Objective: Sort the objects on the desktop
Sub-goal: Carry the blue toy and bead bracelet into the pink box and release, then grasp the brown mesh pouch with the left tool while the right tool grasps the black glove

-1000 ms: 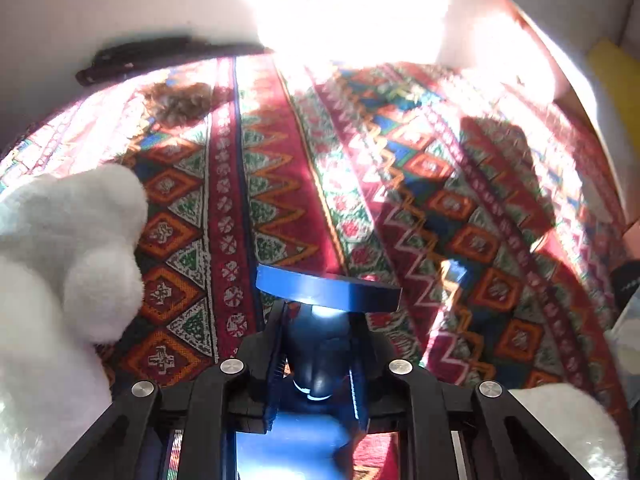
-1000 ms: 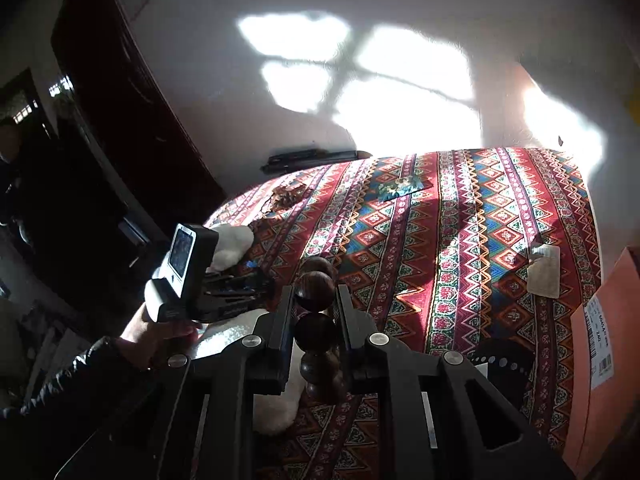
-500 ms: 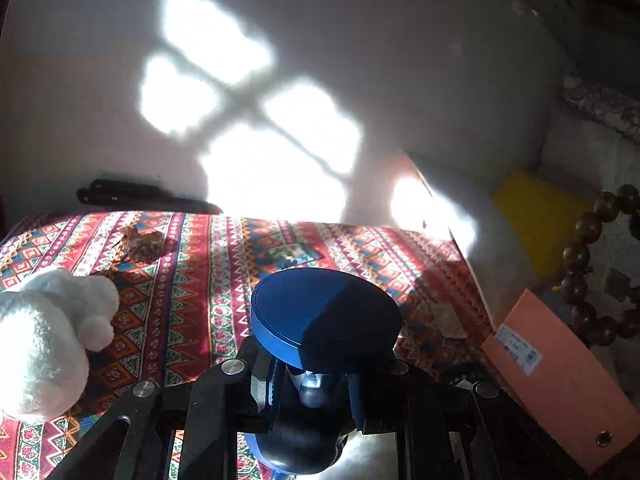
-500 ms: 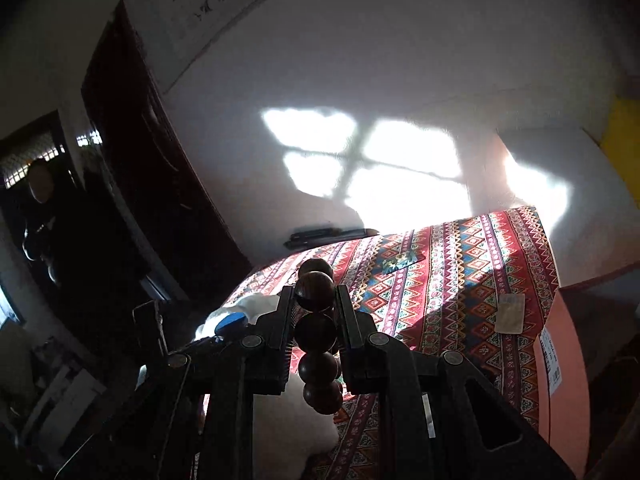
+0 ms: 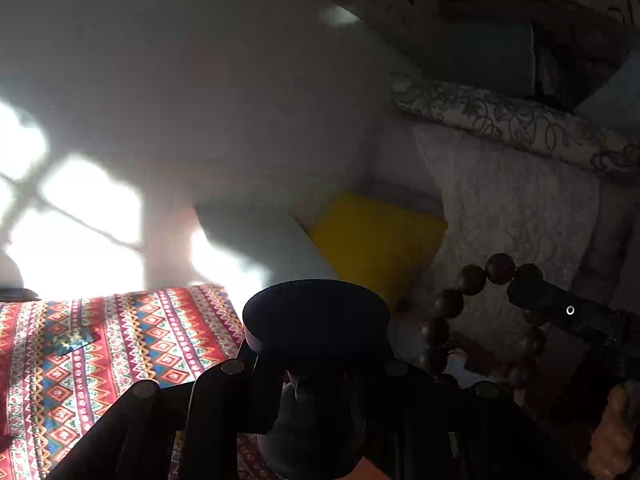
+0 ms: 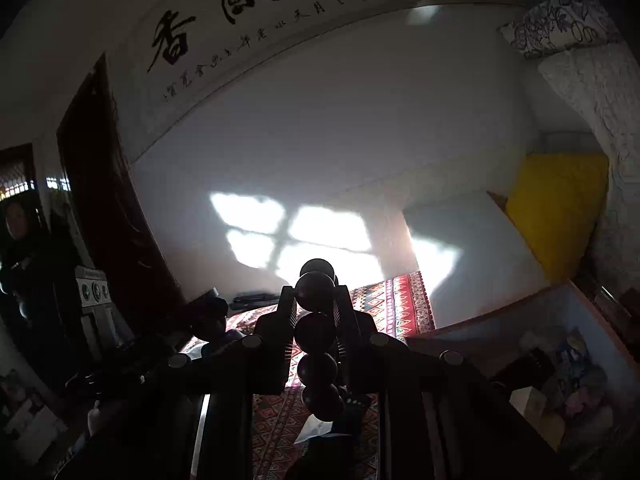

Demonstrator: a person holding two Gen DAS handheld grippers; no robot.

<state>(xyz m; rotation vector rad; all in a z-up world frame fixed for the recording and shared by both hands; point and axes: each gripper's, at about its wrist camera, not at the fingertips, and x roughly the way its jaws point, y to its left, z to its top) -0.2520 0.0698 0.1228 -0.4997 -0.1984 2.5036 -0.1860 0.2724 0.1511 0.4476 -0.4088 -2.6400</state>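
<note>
My left gripper (image 5: 316, 364) is shut on a dark blue object with a round flat disc top (image 5: 316, 314), held high above the patterned tablecloth (image 5: 80, 360). My right gripper (image 6: 316, 320) is shut on a string of dark brown wooden beads (image 6: 315, 332), which hang in a column between its fingers. In the left wrist view the bead loop (image 5: 472, 280) and the right gripper (image 5: 560, 308) show at the right. In the right wrist view the left gripper with the blue object (image 6: 212, 316) shows dimly at the left.
An open box (image 6: 560, 360) with several items inside lies at the lower right. A yellow cushion (image 5: 376, 240) and white bedding (image 5: 520, 208) lie beyond the table. A small dark card (image 5: 72, 340) lies on the cloth. A person (image 6: 20, 224) stands at far left.
Both grippers have lifted and swung right, away from the cloth and the white plush toy, toward the box. Each keeps its hold on its object.
</note>
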